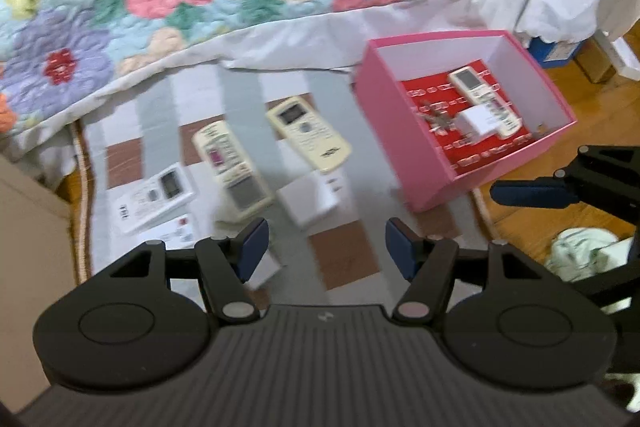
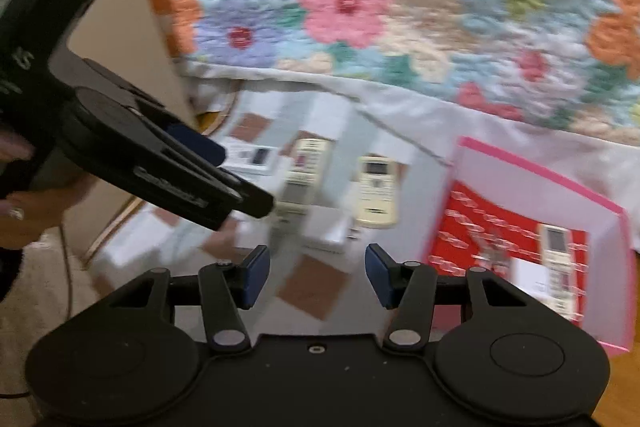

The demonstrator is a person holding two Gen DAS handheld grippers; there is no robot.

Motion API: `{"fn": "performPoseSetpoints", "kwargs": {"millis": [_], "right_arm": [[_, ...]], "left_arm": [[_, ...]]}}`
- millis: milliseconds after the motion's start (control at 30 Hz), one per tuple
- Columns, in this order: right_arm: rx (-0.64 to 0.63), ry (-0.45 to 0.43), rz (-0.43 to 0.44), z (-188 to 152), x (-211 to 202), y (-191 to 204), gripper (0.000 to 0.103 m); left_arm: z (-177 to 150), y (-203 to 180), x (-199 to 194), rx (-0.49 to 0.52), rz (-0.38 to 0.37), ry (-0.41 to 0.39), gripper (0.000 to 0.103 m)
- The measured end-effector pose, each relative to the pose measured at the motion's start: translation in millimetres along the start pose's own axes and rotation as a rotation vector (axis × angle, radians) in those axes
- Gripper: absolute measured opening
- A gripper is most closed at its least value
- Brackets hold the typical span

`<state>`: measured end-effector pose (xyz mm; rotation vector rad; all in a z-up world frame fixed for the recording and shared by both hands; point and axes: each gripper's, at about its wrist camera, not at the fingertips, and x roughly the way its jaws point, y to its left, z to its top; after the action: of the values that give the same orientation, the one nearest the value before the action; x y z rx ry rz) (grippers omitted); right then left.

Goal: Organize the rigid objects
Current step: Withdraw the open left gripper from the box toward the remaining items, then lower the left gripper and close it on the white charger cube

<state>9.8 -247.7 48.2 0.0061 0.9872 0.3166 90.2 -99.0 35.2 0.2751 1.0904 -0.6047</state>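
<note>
Both grippers hang over a checked mat (image 1: 348, 259) beside a bed, the left gripper (image 1: 326, 251) and right gripper (image 2: 318, 275) with fingers apart and empty. Three remotes (image 1: 306, 135) lie at 12 o'clock; the pink box (image 1: 400, 131), at 2 o'clock, holds another.

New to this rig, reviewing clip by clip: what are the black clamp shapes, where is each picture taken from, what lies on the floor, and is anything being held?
Each picture comes from a camera on a hand-held two-finger gripper, looking along its fingers. The left gripper and the right gripper are both open and empty. On the checked mat lie three remote controls: one cream, one with pink, one white. The pink box holds another remote and a white adapter.
</note>
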Motion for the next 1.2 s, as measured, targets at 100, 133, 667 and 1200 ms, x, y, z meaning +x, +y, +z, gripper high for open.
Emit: {"fn": "performPoseSetpoints", "kwargs": {"millis": [100, 133, 667, 1200], "right_arm": [[-0.008, 0.031, 0.100, 4, 16, 15, 0.058], [0.007, 0.043, 0.137, 5, 21, 18, 0.059], [0.141, 0.040, 0.247, -24, 144, 36, 0.059], [-0.096, 0.094, 0.033, -27, 209, 72, 0.059]], "left_arm": [[-9, 22, 4, -0.042, -0.007, 0.017, 0.064], [-10, 29, 6, -0.064, -0.005, 0.024, 0.064], [-60, 106, 99, -0.286, -0.046, 0.144, 0.064], [-67, 115, 153, -0.411, -0.077, 0.143, 0.060]]}}
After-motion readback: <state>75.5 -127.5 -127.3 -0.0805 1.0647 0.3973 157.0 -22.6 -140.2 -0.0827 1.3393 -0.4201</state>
